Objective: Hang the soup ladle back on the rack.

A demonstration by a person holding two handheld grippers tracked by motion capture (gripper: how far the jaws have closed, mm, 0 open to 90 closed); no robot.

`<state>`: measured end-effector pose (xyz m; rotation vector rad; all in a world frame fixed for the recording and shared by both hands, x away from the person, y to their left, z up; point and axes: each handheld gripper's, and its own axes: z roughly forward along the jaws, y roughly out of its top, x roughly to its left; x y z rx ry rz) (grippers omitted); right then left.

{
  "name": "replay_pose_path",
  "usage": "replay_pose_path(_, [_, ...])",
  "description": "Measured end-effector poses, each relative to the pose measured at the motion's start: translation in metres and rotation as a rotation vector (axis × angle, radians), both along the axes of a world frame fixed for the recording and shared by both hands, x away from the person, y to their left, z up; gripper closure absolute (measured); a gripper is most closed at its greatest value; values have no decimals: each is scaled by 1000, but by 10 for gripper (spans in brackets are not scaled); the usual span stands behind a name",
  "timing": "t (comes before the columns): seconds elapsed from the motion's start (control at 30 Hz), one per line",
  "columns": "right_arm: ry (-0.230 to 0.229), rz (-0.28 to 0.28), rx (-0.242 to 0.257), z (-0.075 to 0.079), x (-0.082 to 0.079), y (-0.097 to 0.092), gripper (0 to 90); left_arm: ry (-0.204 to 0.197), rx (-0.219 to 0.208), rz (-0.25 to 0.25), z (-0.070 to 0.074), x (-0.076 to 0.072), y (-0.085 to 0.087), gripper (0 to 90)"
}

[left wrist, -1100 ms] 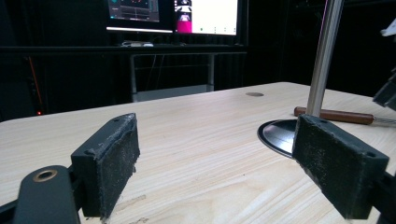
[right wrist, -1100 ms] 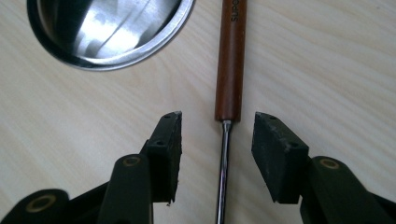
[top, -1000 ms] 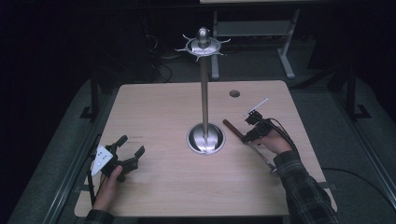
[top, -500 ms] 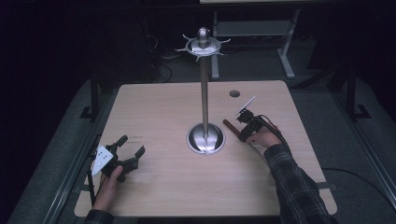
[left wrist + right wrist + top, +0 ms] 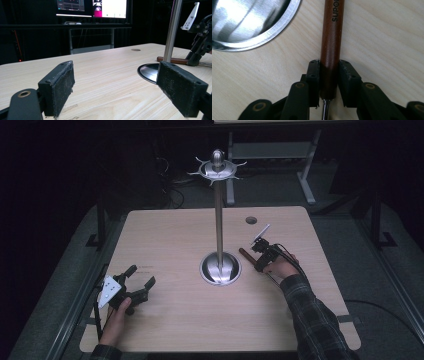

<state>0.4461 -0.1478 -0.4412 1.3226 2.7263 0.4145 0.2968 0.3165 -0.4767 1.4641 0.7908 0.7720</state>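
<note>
Left of the steel stand, the left gripper is resting spread and empty, while right of its base the right gripper, jaws just closing, is pinching the brown-handled utensil lying flat, which risks pivoting or slipping when lifted.

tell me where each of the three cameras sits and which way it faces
High view: above the person's side, looking forward and down on the table; both forearms, left gripper and right gripper show.
Left gripper view: low over the tabletop, looking level between its open jaws toward the stand.
Right gripper view: looking down along its jaws, closed on the brown handle, which lies on the table.
Shared: the stand's base and the handle show in all three.
</note>
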Motion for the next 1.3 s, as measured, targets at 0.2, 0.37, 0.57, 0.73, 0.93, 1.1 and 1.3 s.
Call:
replay_pose_path(0.2, [-6, -19, 0, 0, -1, 0, 727, 0, 1, -3, 0, 0, 0, 144])
replay_pose_path(0.37, [-22, -33, 0, 1, -1, -2, 730, 2, 1, -2, 0, 0, 0, 144])
replay_pose_path(0.57, [-49, -42, 50, 13, -4, -10, 730, 1, 3, -3, 0, 0, 0, 144])
replay_pose_path(0.73, [-103, -44, 92, 27, -11, -16, 731, -1, 2, -3, 0, 0, 0, 143])
replay_pose_path(0.93, [-166, -53, 143, 44, -21, -24, 731, 0, 2, -1, 0, 0, 0, 144])
replay_pose_path(1.1, [-221, -58, 206, 57, -29, -33, 732, 0, 2, -2, 0, 0, 0, 144])
replay_pose_path(1.3, [-307, -75, 304, 67, -42, -45, 732, 0, 2, -2, 0, 0, 0, 144])
